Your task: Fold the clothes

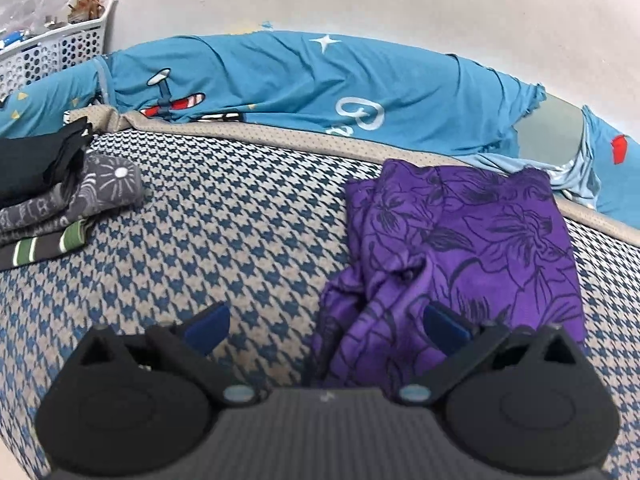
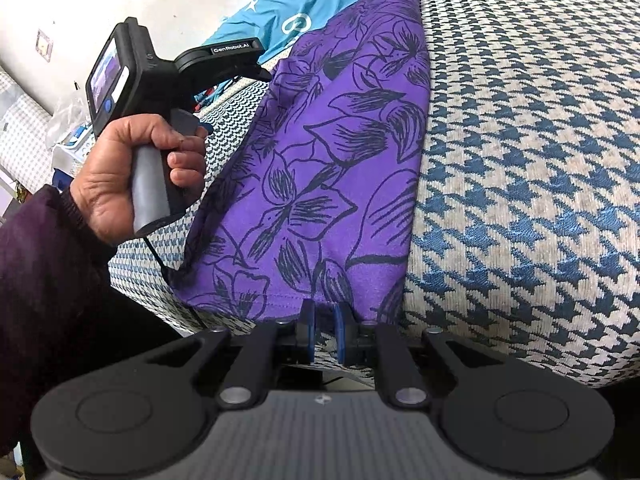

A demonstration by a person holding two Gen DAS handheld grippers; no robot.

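A purple garment with a dark flower print (image 1: 472,240) lies folded on the houndstooth mattress (image 1: 224,232), right of centre. Its rumpled near-left corner reaches between the jaws of my left gripper (image 1: 326,330), which stands open and low, with the right blue pad (image 1: 444,328) over the cloth. In the right wrist view the same garment (image 2: 328,160) stretches away from me. My right gripper (image 2: 324,330) is shut on its near hem at the mattress edge, and small creases run to the pads. A person's hand (image 2: 120,176) holds the left gripper's handle beside the cloth.
A stack of folded clothes (image 1: 64,196) in black, grey and green stripes sits at the left. A blue printed sheet (image 1: 320,80) is bunched along the wall behind. A white perforated basket (image 1: 52,48) stands at the far left. The mattress edge (image 2: 500,368) drops off close to my right gripper.
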